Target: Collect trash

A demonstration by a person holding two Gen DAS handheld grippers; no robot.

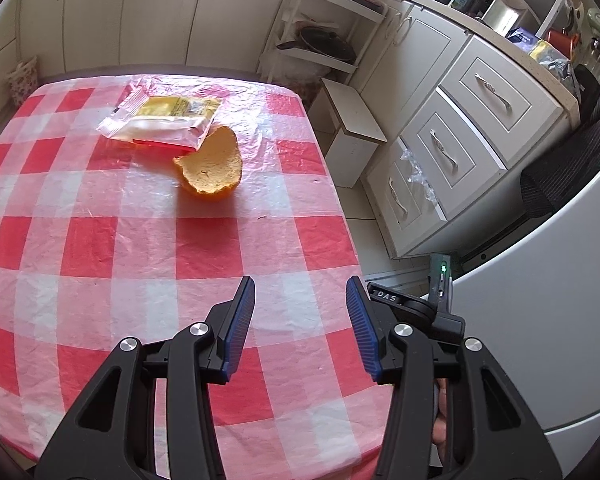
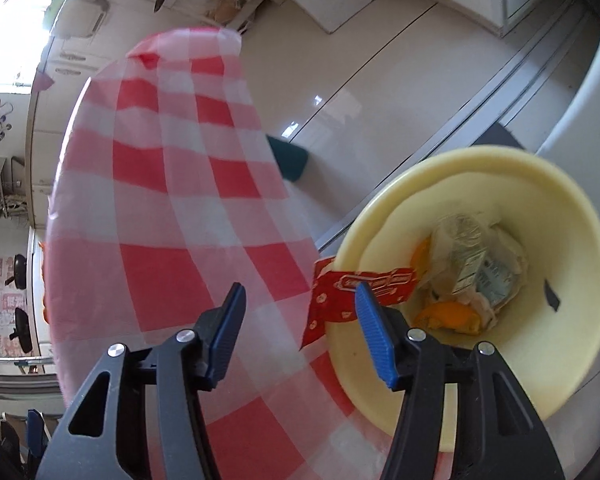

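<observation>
The orange peel (image 1: pixel 210 162) lay on the worktop (image 1: pixel 100 240), touching a snack packet (image 1: pixel 162 120). The peel looked light, curved and brittle; its raised rim offered the best hold. Both the left gripper (image 1: pixel 300 328) and the right gripper (image 2: pixel 300 332) had fingers apart, empty. A red wrapper (image 2: pixel 356 292) hung over the bin (image 2: pixel 580 240) rim.

1. The letters "DAS" stand in white on a black part (image 1: pixel 389 298) just right of the left gripper's right finger, in the left wrist view.
2. A red wrapper (image 2: pixel 364 284), just beyond the right finger of the right gripper and lying across the rim of the yellow bin (image 2: pixel 580 216), bears white print too blurred to read.
3. A crumpled package (image 2: pixel 476 268) inside the bin carries a label panel; its text is illegible.
4. A yellow-and-white packet (image 1: pixel 168 114), well ahead of the left gripper, carries small print that cannot be read.
</observation>
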